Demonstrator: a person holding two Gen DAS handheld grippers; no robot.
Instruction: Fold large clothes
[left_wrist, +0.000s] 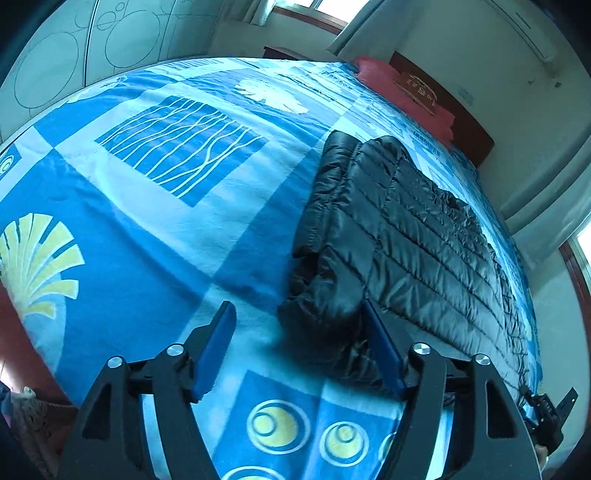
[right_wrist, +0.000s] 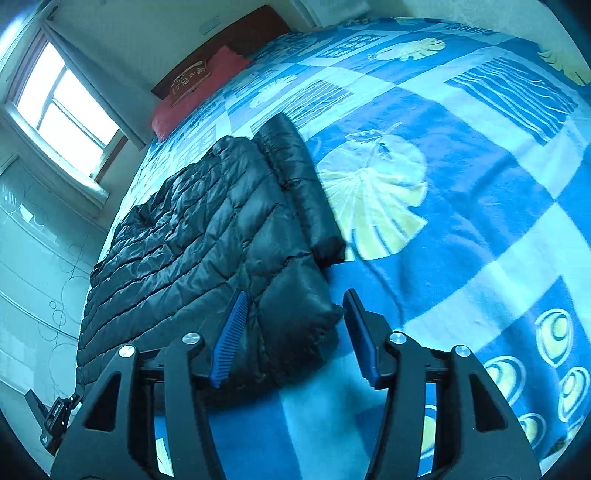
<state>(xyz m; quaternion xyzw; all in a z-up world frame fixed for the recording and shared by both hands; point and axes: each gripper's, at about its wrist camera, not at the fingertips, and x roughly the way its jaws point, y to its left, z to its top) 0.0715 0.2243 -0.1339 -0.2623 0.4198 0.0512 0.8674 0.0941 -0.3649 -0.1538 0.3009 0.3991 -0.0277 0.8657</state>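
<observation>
A black quilted puffer jacket (left_wrist: 399, 236) lies folded lengthwise on the blue patterned bedspread (left_wrist: 147, 221), a sleeve along its side. My left gripper (left_wrist: 299, 314) is open above the jacket's near corner, the right blue pad over the fabric edge. In the right wrist view the jacket (right_wrist: 192, 251) fills the left centre, with the sleeve (right_wrist: 306, 195) on its right edge. My right gripper (right_wrist: 295, 306) is open, its jaws on either side of the jacket's near corner, holding nothing. The other gripper's tip shows at each frame's lower edge (left_wrist: 550, 417) (right_wrist: 51, 417).
A red pillow (left_wrist: 406, 92) lies against the dark wooden headboard (left_wrist: 461, 122). A window (right_wrist: 62, 99) with a curtain stands beside the bed. A wardrobe with circle patterns (left_wrist: 74, 51) lines the far wall. The bedspread (right_wrist: 461, 221) spreads wide beside the jacket.
</observation>
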